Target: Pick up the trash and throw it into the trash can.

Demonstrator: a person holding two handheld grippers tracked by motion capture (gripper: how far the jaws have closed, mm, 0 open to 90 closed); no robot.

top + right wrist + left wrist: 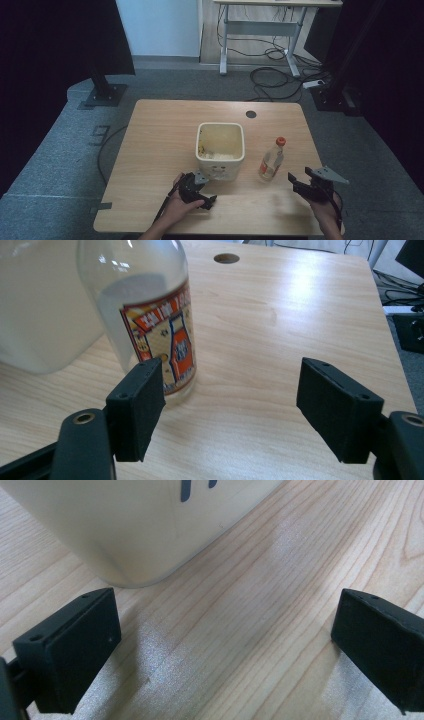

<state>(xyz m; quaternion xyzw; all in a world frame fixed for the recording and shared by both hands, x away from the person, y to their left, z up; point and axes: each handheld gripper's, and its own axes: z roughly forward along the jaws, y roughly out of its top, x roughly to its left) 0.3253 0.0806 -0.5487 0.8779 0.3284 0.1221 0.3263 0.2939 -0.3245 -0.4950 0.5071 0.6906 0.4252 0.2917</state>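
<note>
A cream square tub with pale food scraps inside stands mid-table. To its right is an upright clear glass bottle with a red cap and an orange label. My left gripper lies low on the table just in front of the tub, open, nothing between its jaws. In the left gripper view the tub's lower corner is just beyond the open left gripper. My right gripper hovers open to the right of the bottle. In the right gripper view the bottle stands beyond the left jaw of the right gripper, outside the gap.
The wooden table has a round cable hole at its far right. Beyond it are grey carpet, a loose cable tangle, a desk frame and dark stands at both sides.
</note>
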